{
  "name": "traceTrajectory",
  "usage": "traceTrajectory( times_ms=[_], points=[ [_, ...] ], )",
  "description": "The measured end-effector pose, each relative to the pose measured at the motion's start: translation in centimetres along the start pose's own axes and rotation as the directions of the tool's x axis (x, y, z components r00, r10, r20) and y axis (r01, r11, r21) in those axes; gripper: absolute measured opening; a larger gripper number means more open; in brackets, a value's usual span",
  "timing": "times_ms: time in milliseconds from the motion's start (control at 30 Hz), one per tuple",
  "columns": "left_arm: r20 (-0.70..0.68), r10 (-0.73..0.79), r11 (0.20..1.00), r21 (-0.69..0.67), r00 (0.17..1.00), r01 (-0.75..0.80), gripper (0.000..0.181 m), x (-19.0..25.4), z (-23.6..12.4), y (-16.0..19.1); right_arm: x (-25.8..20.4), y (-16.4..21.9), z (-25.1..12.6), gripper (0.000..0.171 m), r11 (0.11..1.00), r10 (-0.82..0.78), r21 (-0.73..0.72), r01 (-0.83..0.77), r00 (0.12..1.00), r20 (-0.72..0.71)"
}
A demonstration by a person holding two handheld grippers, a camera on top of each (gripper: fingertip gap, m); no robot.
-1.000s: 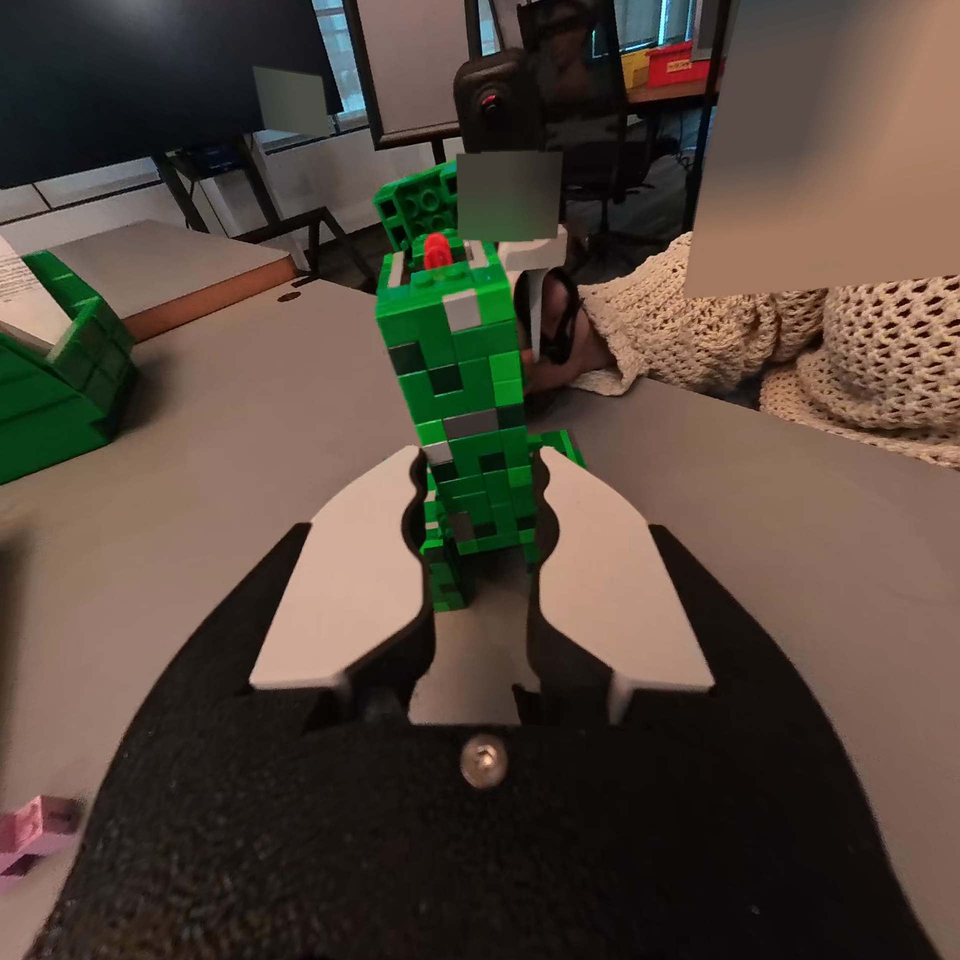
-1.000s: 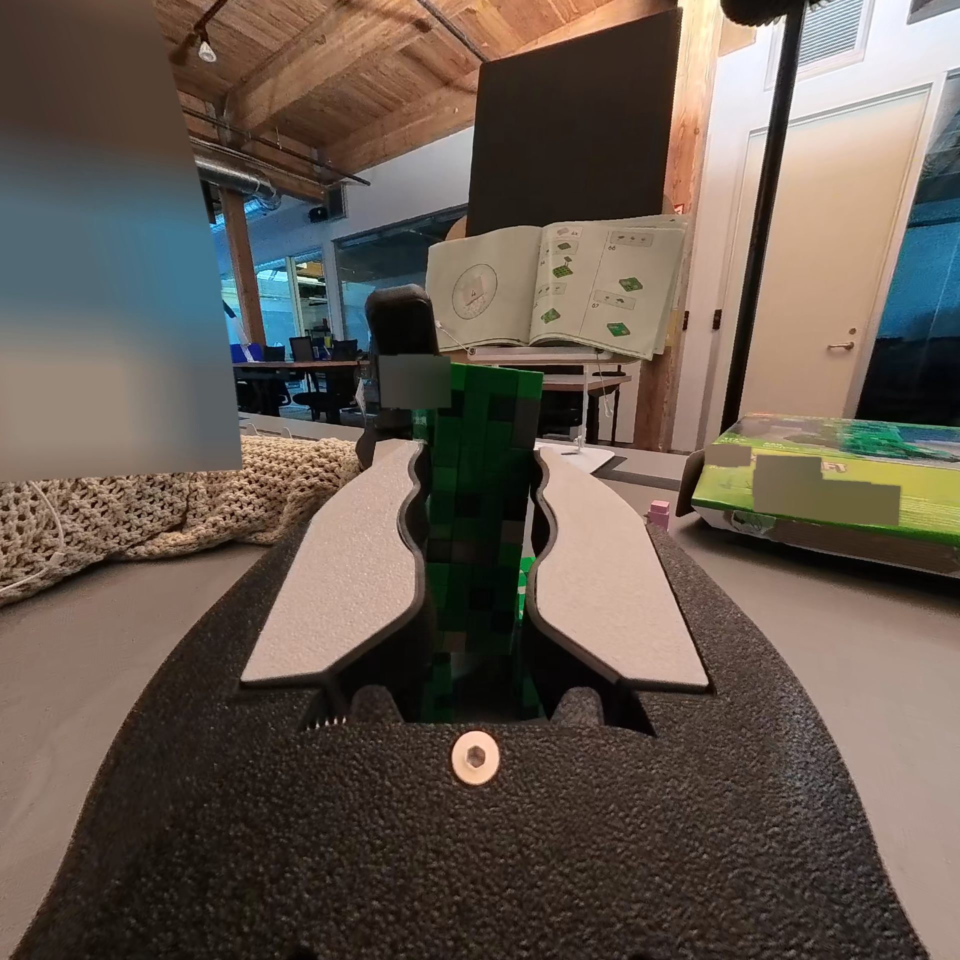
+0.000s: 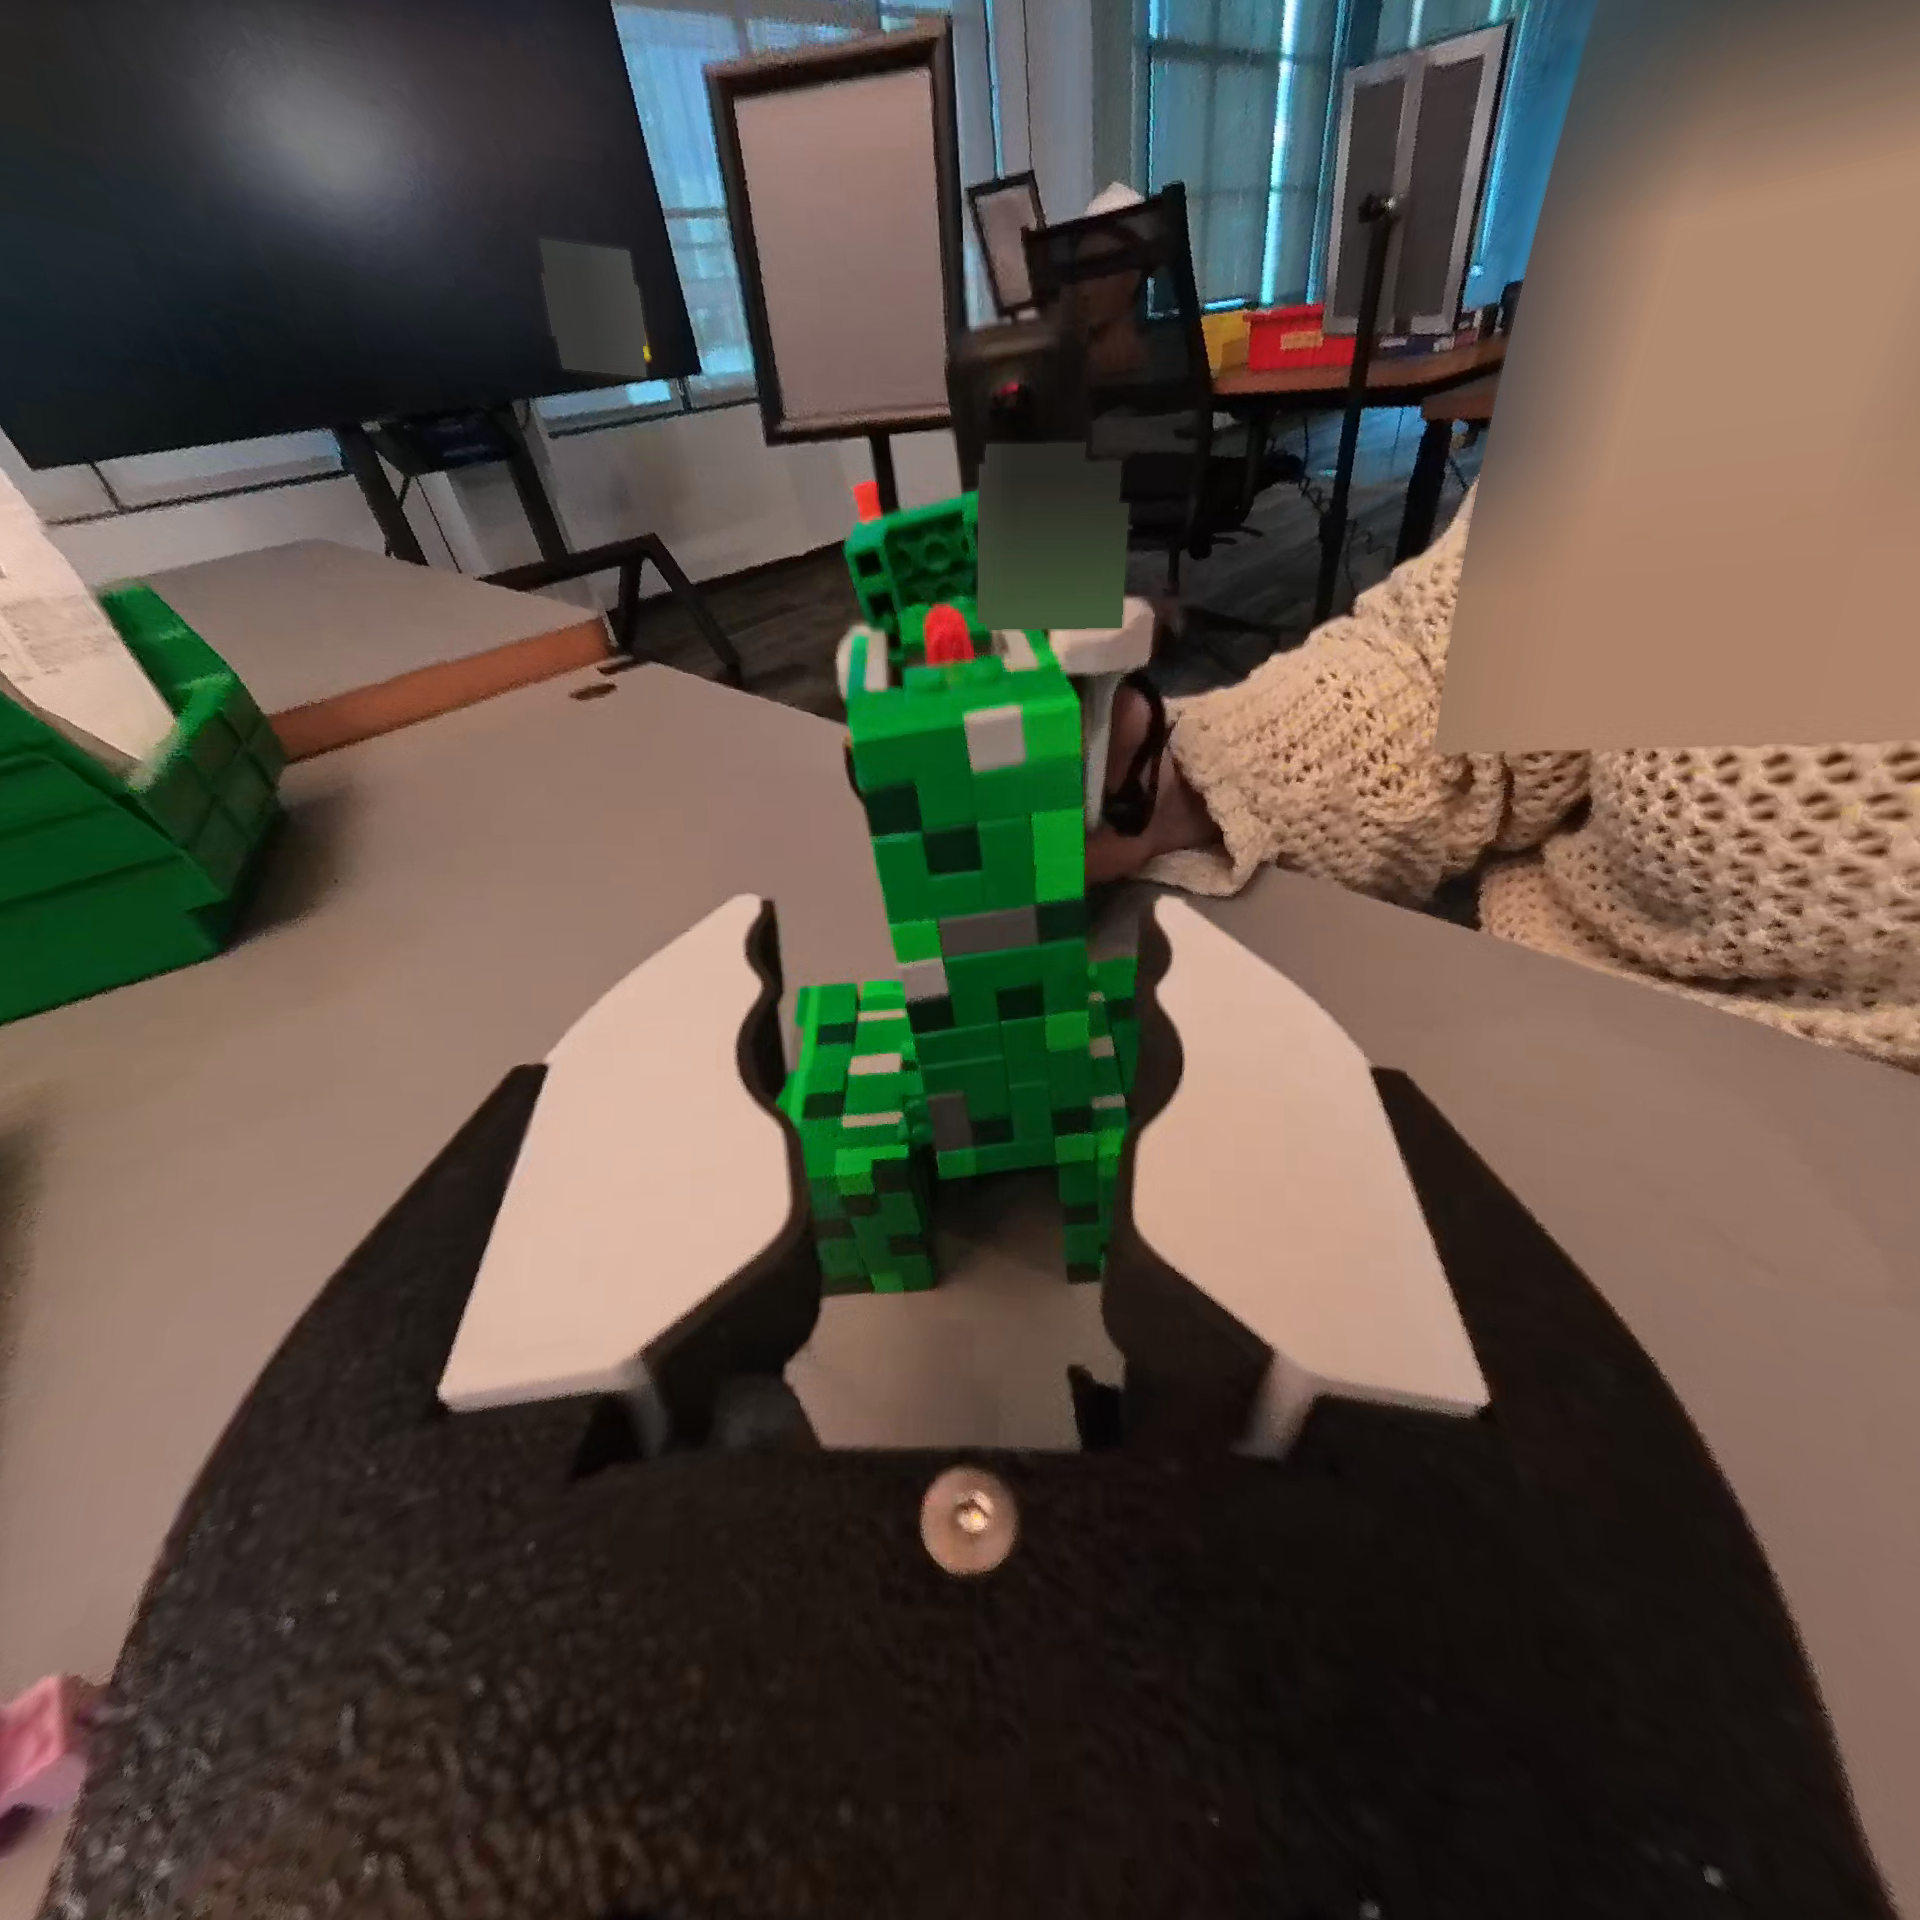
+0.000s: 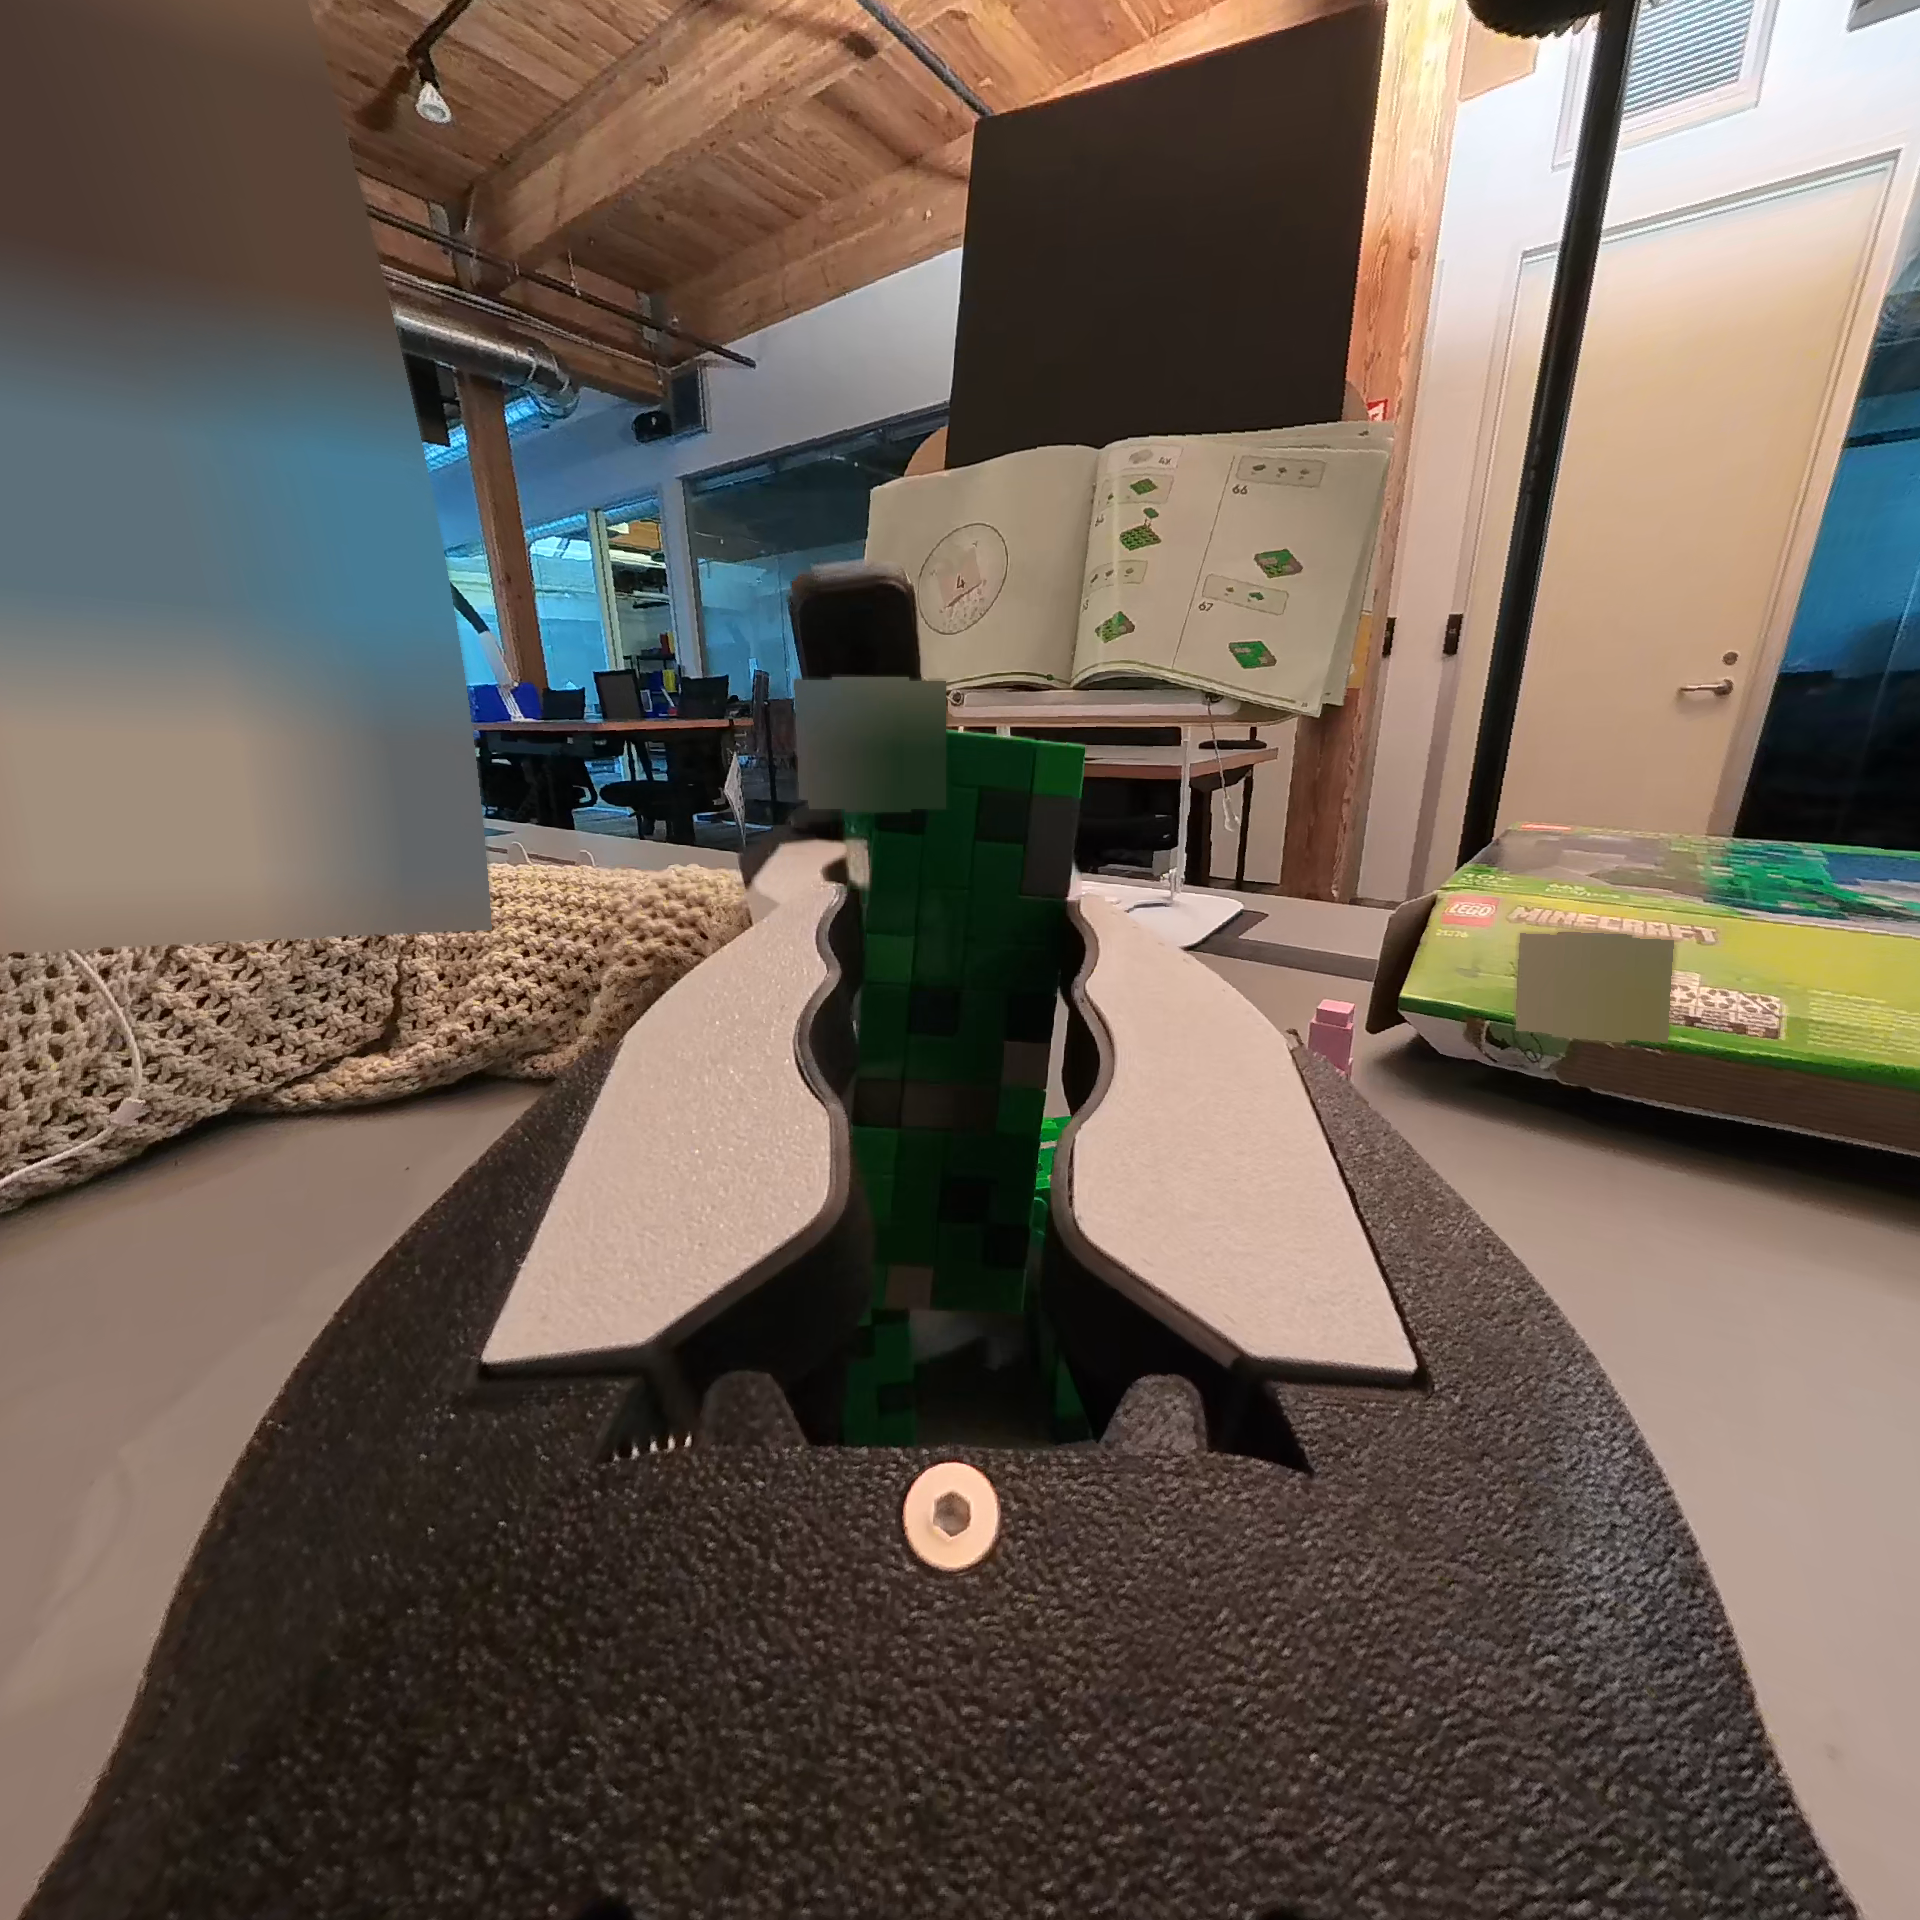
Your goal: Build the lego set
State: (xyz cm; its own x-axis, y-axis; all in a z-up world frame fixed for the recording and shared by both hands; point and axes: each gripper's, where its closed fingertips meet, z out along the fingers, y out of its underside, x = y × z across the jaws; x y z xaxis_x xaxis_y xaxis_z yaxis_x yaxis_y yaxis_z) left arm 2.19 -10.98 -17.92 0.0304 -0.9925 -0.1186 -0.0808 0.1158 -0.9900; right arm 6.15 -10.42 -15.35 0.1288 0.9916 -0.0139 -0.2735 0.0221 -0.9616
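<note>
A tall green pixel-pattern lego figure [image 3: 977, 821] stands on the grey table [image 3: 468, 883]. A red piece [image 3: 943, 632] sticks up from its top. A green studded block [image 3: 914, 551] shows just behind the top. My left gripper [image 3: 956, 935] is open, with its white fingers [image 3: 644, 1143] on either side of the figure's lower body and legs. My right gripper [image 4: 945, 894] is shut on the figure's body [image 4: 956, 1039]. It also shows beyond the figure's top in the left wrist view [image 3: 1101, 644].
A green bin [image 3: 125, 883] holding paper stands at the left. A pink piece [image 3: 42, 1756] lies near the left gripper. An open instruction booklet [image 4: 1132, 571] stands on a stand behind. The lego box [image 4: 1662, 966] lies at the right. A person's knitted sleeve [image 3: 1455, 779] rests on the table. One gripper's finger ends stand about 6 cm off the other's.
My left gripper's fingers have spread apart from around the figure's lower body, and the figure's legs now show between them. My right gripper still holds the figure.
</note>
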Motion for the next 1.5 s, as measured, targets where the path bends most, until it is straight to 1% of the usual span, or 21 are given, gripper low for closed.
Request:
traceTrajectory(
  times_ms=[100,233,333,400,500,567,867,967,1500],
  points=[
    [0.031,0.034,0.999,0.007,0.999,-0.035,0.070,-0.1,0.2,-1.0,0.0,0.0,0.0,0.037,1.000,-0.009,0.000,0.009,1.000,-0.003],
    [0.060,0.077,0.996,-0.051,0.995,-0.074,0.070,0.3,1.4,-1.1,-0.2,0.3,0.3,0.036,0.999,-0.029,-0.019,0.029,1.000,0.004],
    [0.096,0.099,0.992,-0.083,0.990,-0.091,0.065,0.1,2.0,-1.0,-0.2,0.5,0.4,0.037,0.999,-0.041,-0.034,0.041,0.999,-0.001],
    [0.114,0.098,0.993,-0.077,0.989,-0.090,0.061,-0.1,2.1,-1.2,-0.1,0.4,0.4,0.037,0.998,-0.049,-0.028,0.049,0.999,-0.005],
    [0.129,0.102,0.993,-0.074,0.986,-0.093,0.046,-0.3,2.0,-1.3,-0.1,0.6,0.4,0.037,0.998,-0.054,-0.034,0.054,0.999,0.001],
    [0.134,0.103,0.993,-0.075,0.986,-0.094,0.042,-0.3,2.0,-1.2,-0.2,0.7,0.6,0.037,0.997,-0.064,-0.044,0.064,0.998,0.003],
    [0.102,0.052,0.998,-0.040,0.993,-0.049,0.039,-0.3,1.8,-1.2,-0.1,0.9,1.1,0.037,0.993,-0.100,-0.051,0.102,0.994,0.050],
    [0.095,0.043,0.999,-0.034,0.995,-0.040,0.039,-0.3,1.7,-1.2,-0.2,0.9,1.3,0.037,0.995,-0.080,-0.050,0.085,0.993,0.087],
    [0.094,0.039,0.999,-0.009,0.995,-0.038,0.038,-0.3,1.7,-1.3,0.0,1.0,1.1,0.037,0.988,-0.128,-0.072,0.133,0.989,0.071]
  ],
)
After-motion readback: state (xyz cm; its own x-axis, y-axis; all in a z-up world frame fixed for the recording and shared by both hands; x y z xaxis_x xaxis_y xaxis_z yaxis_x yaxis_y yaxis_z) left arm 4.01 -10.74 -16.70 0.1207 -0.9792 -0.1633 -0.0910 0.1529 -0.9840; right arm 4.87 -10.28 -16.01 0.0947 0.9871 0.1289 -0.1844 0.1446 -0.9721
